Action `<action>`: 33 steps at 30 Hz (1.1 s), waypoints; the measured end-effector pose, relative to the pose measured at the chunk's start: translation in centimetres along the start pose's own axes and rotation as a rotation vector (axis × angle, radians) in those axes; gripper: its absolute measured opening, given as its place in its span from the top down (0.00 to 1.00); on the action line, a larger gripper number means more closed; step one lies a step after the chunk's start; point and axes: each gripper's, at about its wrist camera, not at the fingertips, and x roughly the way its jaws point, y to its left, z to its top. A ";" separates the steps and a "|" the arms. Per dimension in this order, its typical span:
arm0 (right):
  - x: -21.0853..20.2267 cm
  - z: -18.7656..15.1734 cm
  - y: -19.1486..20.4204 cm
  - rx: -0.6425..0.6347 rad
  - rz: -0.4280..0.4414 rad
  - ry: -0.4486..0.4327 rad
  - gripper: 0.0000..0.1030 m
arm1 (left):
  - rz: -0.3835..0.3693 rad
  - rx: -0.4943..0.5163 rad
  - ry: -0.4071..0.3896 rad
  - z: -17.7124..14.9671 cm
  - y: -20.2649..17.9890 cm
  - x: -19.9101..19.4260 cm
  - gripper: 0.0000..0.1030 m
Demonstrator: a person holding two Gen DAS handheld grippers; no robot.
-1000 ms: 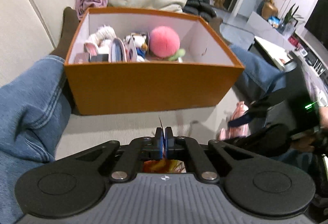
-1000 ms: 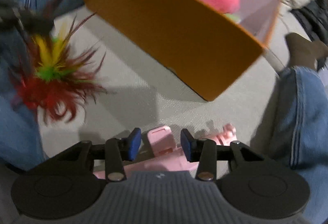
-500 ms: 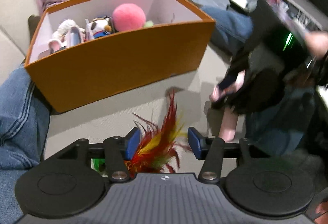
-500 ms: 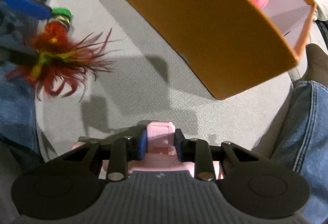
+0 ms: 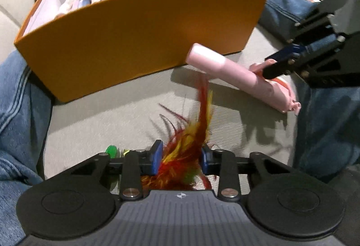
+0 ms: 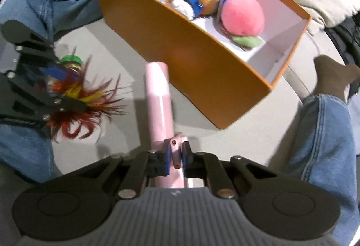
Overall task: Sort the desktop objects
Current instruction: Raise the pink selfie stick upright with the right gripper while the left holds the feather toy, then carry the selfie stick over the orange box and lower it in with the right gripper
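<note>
Right wrist: right gripper [image 6: 175, 159] level, pink tool [image 6: 160, 106] forward.

The base of the red-and-yellow feather toy [image 5: 186, 151] is hidden behind the left gripper's [image 5: 180, 159] black body, and its feathers are motion-blurred in both views. The rear of the pale pink plastic tube-shaped object [image 6: 158, 97] drops out of sight under the right gripper [image 6: 175, 157]. The stuffed toys in the orange cardboard box [image 5: 139, 34] are half-hidden by its front wall, too muddled to identify.
</note>
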 end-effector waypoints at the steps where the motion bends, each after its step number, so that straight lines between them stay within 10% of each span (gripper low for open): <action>1: 0.2 -0.1 0.4 -0.006 -0.003 -0.002 0.88 | 0.006 0.001 0.004 -0.1 0.0 0.1 0.69; 10: 0.0 -1.3 3.4 -0.126 -0.132 -0.038 0.88 | 0.011 -0.049 -0.028 -0.1 0.6 -1.0 0.98; 33: -14.8 3.6 -1.8 0.163 -0.042 -0.326 0.94 | -0.186 -0.185 -0.473 6.1 4.2 -15.2 1.00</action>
